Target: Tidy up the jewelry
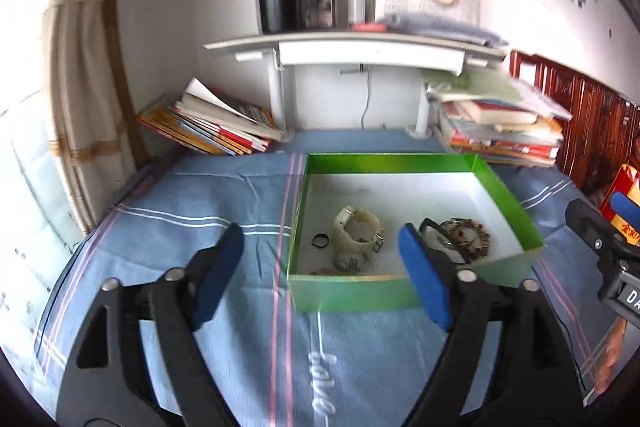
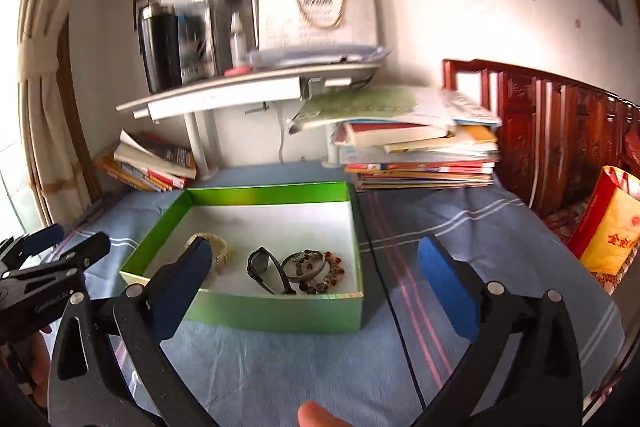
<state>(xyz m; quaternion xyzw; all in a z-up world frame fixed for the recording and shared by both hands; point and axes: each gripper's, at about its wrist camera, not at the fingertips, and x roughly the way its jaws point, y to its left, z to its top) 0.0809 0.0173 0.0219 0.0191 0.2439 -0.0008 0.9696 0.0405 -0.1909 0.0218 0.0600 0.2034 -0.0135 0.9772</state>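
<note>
Both tools hang above the blue striped cloth (image 1: 224, 187) on the desk, short of the green box (image 1: 344, 291) and gripping nothing. The left hand-held gripper (image 1: 320, 279) has its blue pads (image 1: 218, 279) spread wide, one over bare cloth, the other in front of the box's near wall; nothing lies between them. The right hand-held gripper (image 2: 316, 287) is splayed just as far, its left pad (image 2: 180, 287) overlapping the box's near left corner in the view, its right pad over the cloth well clear of the box.

Inside the green box (image 2: 280, 311) the jewelry lies on the white floor: a cream bangle (image 1: 356, 233) with a small black ring (image 1: 320, 240) beside it on the left, black sunglasses (image 2: 266, 269) in the middle, and a metal bangle (image 2: 302, 263) touching a red beaded bracelet (image 2: 330, 273) toward the right wall (a small tangle near the front wall is too blurred to name). A fingertip (image 2: 316, 415) shows at the bottom of the right view.
</note>
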